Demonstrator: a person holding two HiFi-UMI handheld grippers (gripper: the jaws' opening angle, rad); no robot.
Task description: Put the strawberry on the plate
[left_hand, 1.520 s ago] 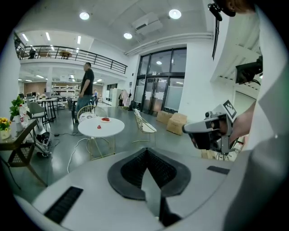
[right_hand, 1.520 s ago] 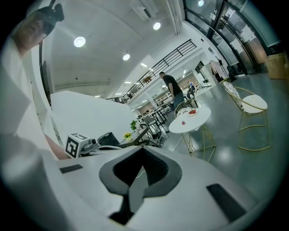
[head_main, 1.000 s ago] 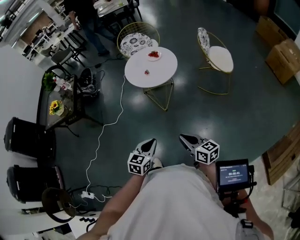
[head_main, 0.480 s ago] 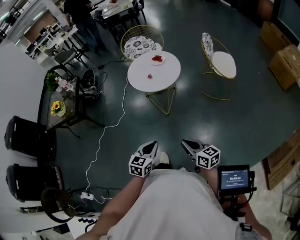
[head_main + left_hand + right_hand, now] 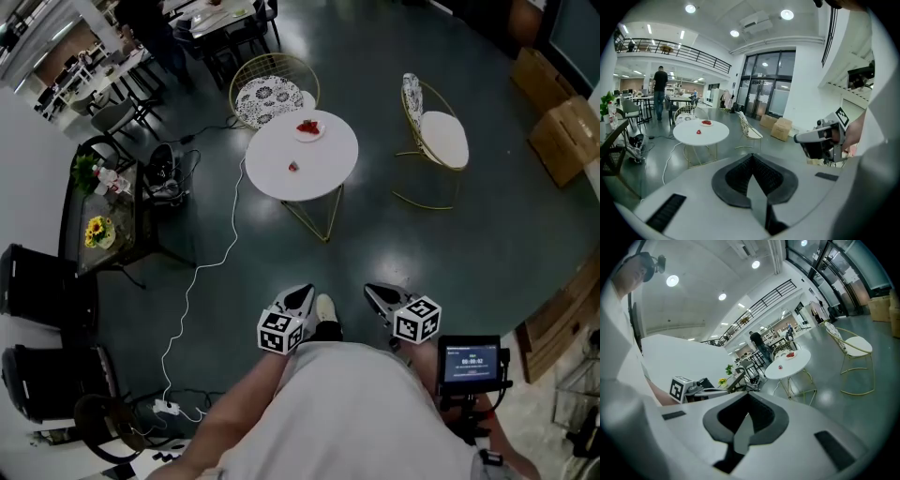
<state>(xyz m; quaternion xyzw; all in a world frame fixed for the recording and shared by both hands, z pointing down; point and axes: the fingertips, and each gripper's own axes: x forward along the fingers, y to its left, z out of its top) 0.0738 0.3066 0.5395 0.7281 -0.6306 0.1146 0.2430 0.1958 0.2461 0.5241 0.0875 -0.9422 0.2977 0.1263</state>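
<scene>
A small red strawberry (image 5: 293,167) lies near the middle of a round white table (image 5: 323,164) several steps ahead of me. A small white plate (image 5: 307,128) with red fruit on it sits near the table's far edge. The left gripper view shows the same strawberry (image 5: 698,132) and plate (image 5: 707,123), and the right gripper view shows the strawberry (image 5: 780,366) and plate (image 5: 790,355) too. My left gripper (image 5: 304,290) and right gripper (image 5: 368,288) are held side by side in front of my body. Both are shut and empty, far short of the table.
A gold-wire chair with a patterned cushion (image 5: 272,89) stands behind the table and one with a white cushion (image 5: 436,131) to its right. A white cable (image 5: 202,272) runs across the dark floor. A dark side table with flowers (image 5: 98,230) stands left, cardboard boxes (image 5: 562,131) far right.
The whole view has shifted as I walk forward: both grippers have advanced together over the floor towards the table. Their jaws look the same throughout.
</scene>
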